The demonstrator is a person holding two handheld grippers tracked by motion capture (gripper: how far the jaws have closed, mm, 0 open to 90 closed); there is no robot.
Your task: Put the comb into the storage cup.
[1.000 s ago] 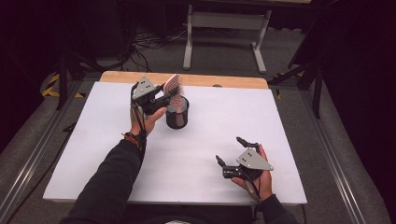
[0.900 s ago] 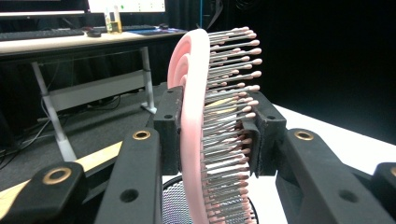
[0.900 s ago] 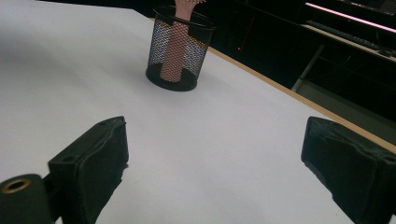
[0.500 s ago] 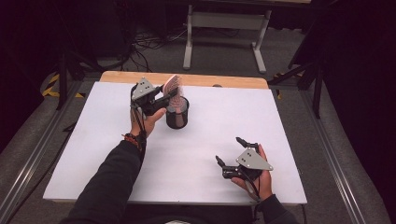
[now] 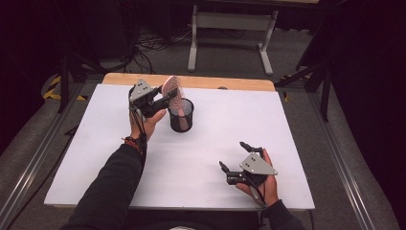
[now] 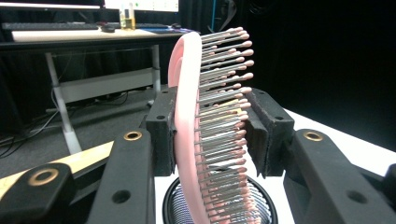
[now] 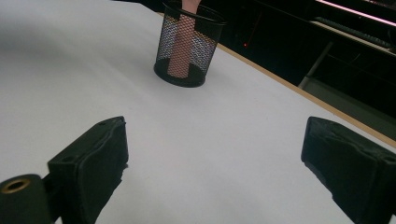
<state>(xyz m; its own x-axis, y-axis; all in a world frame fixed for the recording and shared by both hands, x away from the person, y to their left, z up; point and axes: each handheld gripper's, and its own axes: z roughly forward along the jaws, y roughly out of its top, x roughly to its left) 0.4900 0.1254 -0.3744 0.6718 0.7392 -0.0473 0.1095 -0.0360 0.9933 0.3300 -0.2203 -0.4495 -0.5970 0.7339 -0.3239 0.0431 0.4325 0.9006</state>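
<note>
Biggest thing first: your table (image 5: pixel 201 158) has a white top with a strip of bare wood along the far edge, and both your hands are working over it. Your left gripper (image 5: pixel 154 99) is out near that far edge with its jaws closed on the head of a pink hairbrush (image 5: pixel 173 92). In the left gripper view the pads sit either side of the brush head, one on the pink back and one against the metal bristles, and the brush stands nearly upright between them. Right below that gripper is a black mesh pen cup (image 5: pixel 181 115), and the brush handle goes down into it; from the right gripper view you can see the pink handle through the mesh (image 7: pixel 180 46). Your right gripper (image 5: pixel 235 160) is down by the near edge, well apart from the cup, jaws spread wide with nothing between them, just white tabletop showing in the gap.
</note>
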